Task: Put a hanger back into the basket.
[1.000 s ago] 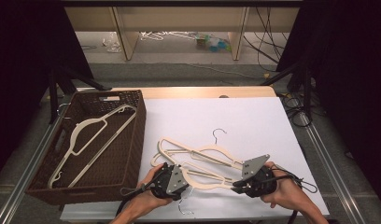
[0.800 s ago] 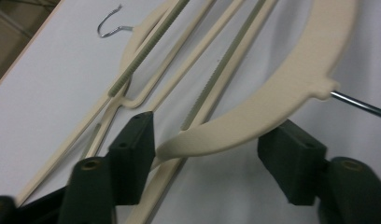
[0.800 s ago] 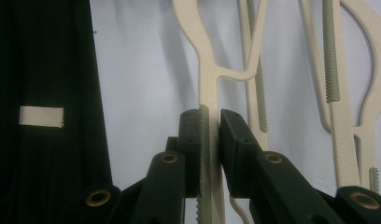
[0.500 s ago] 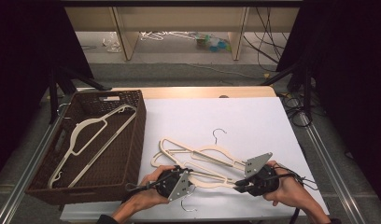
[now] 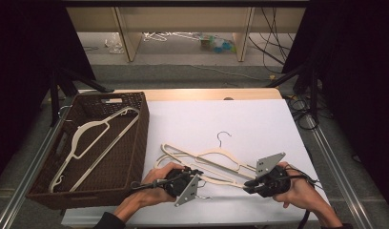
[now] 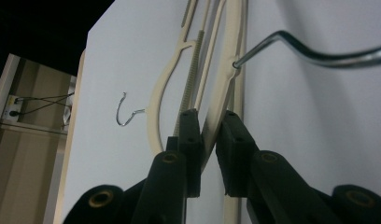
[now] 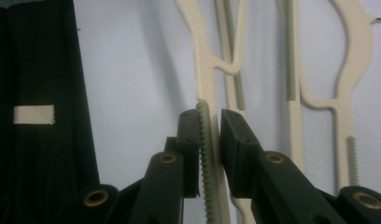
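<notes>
The white table (image 5: 259, 119) is lit brightly and evenly from above in the high view, while the surroundings at both sides are left almost black and fine detail is softened by a slight overall blur. In the left gripper view a soft grey shadow is cast on the sheet beside the metal hook (image 6: 314, 51), on which a bright glint is seen, and the near jaws are rendered dark and out of focus. In the right gripper view the cream hanger (image 7: 205, 70) is shown fairly sharp, with a diffuse shadow laid to its left
</notes>
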`<move>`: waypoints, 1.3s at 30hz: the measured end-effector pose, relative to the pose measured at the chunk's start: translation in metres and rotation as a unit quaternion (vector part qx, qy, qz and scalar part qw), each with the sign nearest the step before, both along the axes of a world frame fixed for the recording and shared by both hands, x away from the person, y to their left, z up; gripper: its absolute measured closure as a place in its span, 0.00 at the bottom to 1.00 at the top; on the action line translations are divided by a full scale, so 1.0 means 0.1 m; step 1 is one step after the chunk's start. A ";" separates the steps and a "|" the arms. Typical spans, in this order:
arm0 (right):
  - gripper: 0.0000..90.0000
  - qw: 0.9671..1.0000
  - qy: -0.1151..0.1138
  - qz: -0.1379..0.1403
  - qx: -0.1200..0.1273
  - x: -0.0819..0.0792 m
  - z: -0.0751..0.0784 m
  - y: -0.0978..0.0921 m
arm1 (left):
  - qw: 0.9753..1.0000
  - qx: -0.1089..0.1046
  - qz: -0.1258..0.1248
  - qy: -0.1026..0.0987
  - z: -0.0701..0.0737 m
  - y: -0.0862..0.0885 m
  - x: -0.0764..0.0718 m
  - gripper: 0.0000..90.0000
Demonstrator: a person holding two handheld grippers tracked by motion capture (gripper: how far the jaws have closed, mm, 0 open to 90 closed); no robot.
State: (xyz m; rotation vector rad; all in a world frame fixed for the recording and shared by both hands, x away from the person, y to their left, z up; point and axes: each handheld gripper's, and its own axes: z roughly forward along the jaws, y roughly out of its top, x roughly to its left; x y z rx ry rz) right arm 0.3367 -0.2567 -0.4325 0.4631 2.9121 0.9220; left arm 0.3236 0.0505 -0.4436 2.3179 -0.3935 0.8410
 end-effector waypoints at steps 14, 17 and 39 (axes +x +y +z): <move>0.41 0.970 -0.120 -0.167 0.133 0.03 0.43 -0.12 | 0.998 -0.022 0.054 0.024 0.37 -0.01 0.15 0.95; 0.39 0.967 -0.119 -0.168 0.149 0.00 0.50 -0.09 | 0.997 -0.028 0.069 0.028 0.43 0.00 0.18 0.95; 0.38 0.966 -0.120 -0.151 0.171 -0.14 0.47 -0.03 | 0.926 -0.243 0.181 0.223 1.62 0.40 0.36 0.95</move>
